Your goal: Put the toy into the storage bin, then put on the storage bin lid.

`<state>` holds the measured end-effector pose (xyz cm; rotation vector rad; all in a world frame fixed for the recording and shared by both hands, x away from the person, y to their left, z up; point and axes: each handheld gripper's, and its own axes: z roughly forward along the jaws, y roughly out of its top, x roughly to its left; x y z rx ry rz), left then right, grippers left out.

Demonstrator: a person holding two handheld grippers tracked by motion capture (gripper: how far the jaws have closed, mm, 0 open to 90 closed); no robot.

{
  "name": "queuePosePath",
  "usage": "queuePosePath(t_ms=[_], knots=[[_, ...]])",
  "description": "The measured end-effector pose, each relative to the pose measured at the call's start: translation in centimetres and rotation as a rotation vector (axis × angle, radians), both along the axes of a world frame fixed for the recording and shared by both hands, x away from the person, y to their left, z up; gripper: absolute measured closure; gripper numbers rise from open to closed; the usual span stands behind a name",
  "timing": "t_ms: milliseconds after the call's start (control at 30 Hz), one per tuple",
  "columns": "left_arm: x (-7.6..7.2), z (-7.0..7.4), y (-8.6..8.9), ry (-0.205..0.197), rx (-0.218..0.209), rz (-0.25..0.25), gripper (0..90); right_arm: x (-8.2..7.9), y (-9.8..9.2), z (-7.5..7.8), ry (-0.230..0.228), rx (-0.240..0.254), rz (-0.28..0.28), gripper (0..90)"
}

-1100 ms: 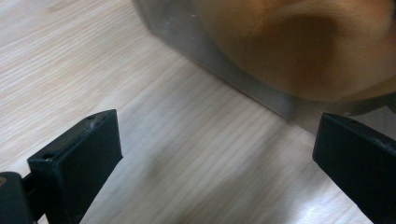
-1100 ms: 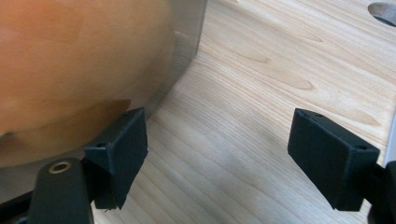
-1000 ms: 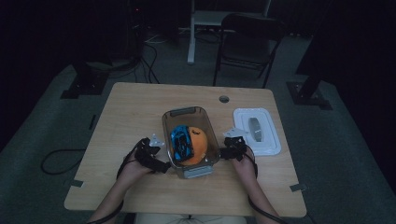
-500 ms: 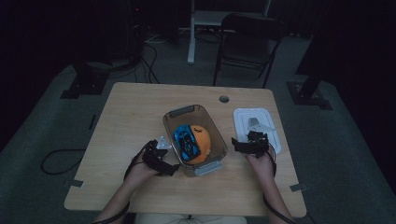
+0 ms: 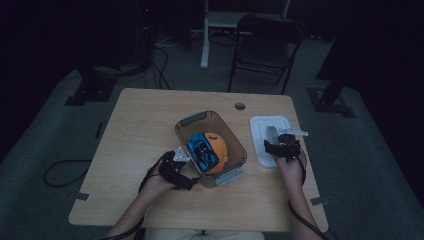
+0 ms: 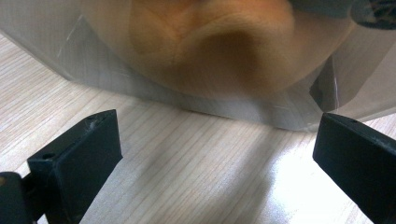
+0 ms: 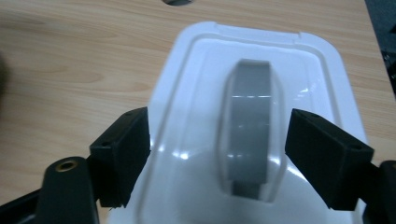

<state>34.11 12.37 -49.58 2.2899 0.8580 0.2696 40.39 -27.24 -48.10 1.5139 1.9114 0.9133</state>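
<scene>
The right claw (image 7: 217,154) hangs over the near end of the white lid (image 7: 327,70), jaws spread and just narrowing, with the lid's grey handle (image 7: 252,126) between them but untouched. In the high view this claw (image 5: 282,146) sits at 3 o'clock from the clear bin (image 5: 235,145), and the lid (image 5: 257,137) lies flat on the surface (image 5: 145,125) just beside the bin.

The left claw (image 6: 215,154) is spread too, pinching nothing, its jaws resting low on the surface and facing the bin wall (image 6: 56,51) at close range. From above it (image 5: 177,170) stands at 8 o'clock of the bin, steadying that side. Inside lie a blue toy car (image 5: 201,149) and an orange ball (image 5: 219,147).

To do this step well, I would centre the 2 jaws squarely across the handle, sink them until the pads flank its full depth, then squeeze firmly and lift straight up so the lid stays level.
</scene>
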Motion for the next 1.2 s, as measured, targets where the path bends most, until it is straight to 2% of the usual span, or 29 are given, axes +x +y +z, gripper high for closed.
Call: queuePosePath(t_ms=[67, 167, 200, 300, 633, 800, 967, 1000, 1067, 1133, 1200], knots=[[0.0, 0.0, 0.3, -0.003, -0.018, 0.012, 1.7, 0.6, -0.4, -0.3, 0.015, 0.001, -0.013, 25.6], [0.0, 0.1, 0.4, -0.005, -0.021, 0.015, 1.7, 1.0, -0.7, -0.5, 0.028, 0.006, -0.019, 27.4], [-0.1, -0.1, 0.6, -0.003, -0.017, 0.017, 1.7, 1.5, -1.1, -0.8, 0.048, 0.017, -0.024, 28.1], [-0.2, -0.3, 0.6, -0.003, -0.002, 0.013, 1.7, 1.9, -1.3, -1.2, 0.068, 0.02, -0.026, 29.9], [-0.3, -1.0, 0.8, 0.011, 0.005, 0.015, 1.7, 3.0, -1.3, -2.4, 0.112, 0.011, -0.021, 33.0], [-0.2, -1.0, 1.1, 0.012, -0.004, 0.022, 1.7, 3.3, -1.2, -2.6, 0.115, 0.023, -0.018, 42.6], [-0.3, -1.1, 1.3, 0.01, -0.007, 0.033, 1.7, 3.4, -1.0, -2.5, 0.119, 0.042, 0.004, 59.7], [-0.3, -1.1, 1.3, 0.012, -0.007, 0.033, 1.7, 3.4, -1.1, -2.4, 0.12, 0.045, -0.004, 66.2], [-0.3, -1.2, 1.5, 0.011, -0.011, 0.036, 1.7, 3.3, -1.2, -2.2, 0.132, 0.068, 0.006, 67.1], [-0.3, -1.2, 1.6, 0.013, -0.009, 0.038, 1.7, 3.0, -1.1, -2.1, 0.13, 0.051, 0.004, 67.3], [-0.3, -1.2, 1.7, 0.015, -0.012, 0.041, 1.7, 2.8, -1.1, -1.9, 0.123, 0.057, 0.003, 67.4]])
